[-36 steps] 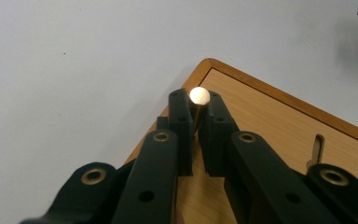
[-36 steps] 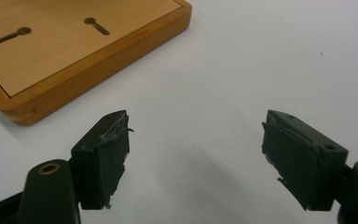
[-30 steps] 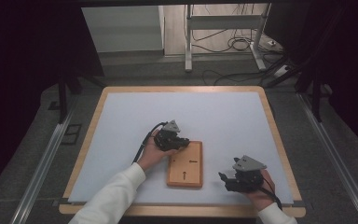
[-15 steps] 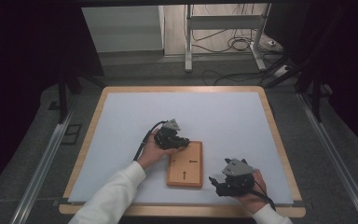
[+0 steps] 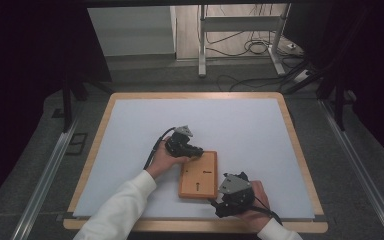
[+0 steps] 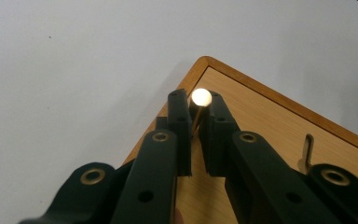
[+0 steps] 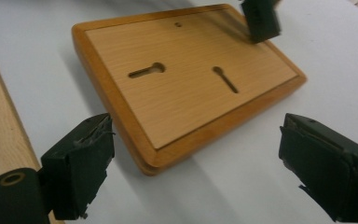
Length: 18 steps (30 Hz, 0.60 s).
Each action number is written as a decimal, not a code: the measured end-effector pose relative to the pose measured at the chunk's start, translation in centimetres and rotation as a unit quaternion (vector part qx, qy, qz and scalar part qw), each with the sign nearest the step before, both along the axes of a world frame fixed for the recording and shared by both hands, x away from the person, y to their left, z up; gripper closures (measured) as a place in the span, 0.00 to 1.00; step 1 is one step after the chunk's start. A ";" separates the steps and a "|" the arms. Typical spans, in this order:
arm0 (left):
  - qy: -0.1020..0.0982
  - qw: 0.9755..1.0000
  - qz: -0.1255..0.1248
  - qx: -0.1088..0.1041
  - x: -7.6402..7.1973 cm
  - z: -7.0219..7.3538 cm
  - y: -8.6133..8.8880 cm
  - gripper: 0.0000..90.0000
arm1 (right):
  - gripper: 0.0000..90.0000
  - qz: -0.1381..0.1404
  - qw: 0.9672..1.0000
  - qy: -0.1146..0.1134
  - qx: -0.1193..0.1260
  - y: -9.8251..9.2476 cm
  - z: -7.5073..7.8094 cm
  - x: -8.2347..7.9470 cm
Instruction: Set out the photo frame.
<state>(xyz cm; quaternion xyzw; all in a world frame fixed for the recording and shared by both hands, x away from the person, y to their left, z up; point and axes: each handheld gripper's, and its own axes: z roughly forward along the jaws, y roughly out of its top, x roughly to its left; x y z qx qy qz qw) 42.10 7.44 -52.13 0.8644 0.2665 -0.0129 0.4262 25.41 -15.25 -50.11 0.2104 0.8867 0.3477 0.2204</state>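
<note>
Tabletop unchanged; left gripper (image 6: 195, 122) keeps pinching its pin (image 6: 200, 99), wide-open right gripper (image 7: 193, 161) has neared board (image 7: 186, 88).

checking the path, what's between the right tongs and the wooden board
Nothing: in the right gripper view, only bare white table lies between the open right tongs and the wooden board.

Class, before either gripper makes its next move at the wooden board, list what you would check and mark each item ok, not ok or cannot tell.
1. Left gripper shut on the brass pin: ok.
2. Pin over the wooden board at its corner: ok.
3. Pin lined up with a hole: cannot tell.
4. Right gripper open, jaws either side of the board's near corner: ok.
5. Board lying flat on the white table: ok.
6. Keyhole slots unobstructed: ok.
</note>
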 end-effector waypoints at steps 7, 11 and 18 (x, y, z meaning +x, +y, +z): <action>0.019 1.000 -0.005 -0.011 0.6 -0.1 0.2 0.93 | 0.09 0.011 1.000 0.000 -0.024 1.4 -0.6 -0.1; 0.029 0.999 -0.005 -0.015 0.8 -0.1 0.2 0.93 | 0.09 0.013 0.999 -0.010 -0.040 2.2 -1.0 -0.2; 0.046 0.999 -0.010 -0.024 1.3 -0.2 0.5 0.92 | 0.09 0.006 0.997 -0.026 -0.070 3.2 -1.8 0.2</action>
